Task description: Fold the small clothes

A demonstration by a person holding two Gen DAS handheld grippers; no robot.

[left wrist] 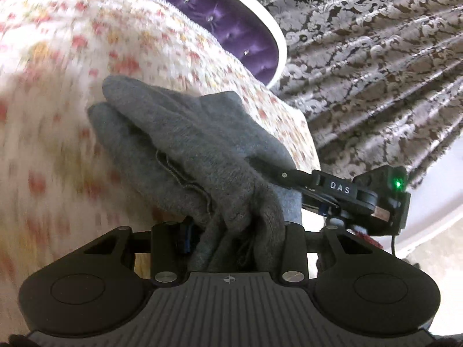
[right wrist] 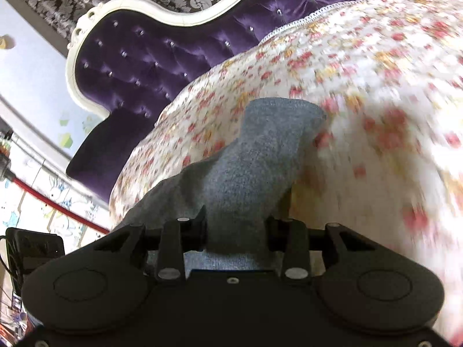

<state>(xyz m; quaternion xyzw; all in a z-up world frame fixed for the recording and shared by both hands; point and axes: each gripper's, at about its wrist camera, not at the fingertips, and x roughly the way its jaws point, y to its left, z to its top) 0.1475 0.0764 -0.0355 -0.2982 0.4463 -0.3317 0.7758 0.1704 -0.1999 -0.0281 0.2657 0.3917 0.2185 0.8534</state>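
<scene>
Grey knit garment, small and soft, hung bunched between both claws above a bed. Left claw was clenched on a thick wad of it; the cloth rose out of the jaws and spread away toward the far left, with a stitched hem showing along one fold. Right claw was likewise grasping a band of the same grey cloth, which stood up from the jaws and ended in a squared far edge. In the left wrist view the right claw's black finger reached in from the right, its tip buried in the garment; a green light glowed on the body behind it.

Under the garment lay a cream bedspread with red and yellow flowers, blurred in both views. At the far end stood a purple tufted headboard with a white scrolled frame. Brown and silver damask curtain hung to the right in the left wrist view.
</scene>
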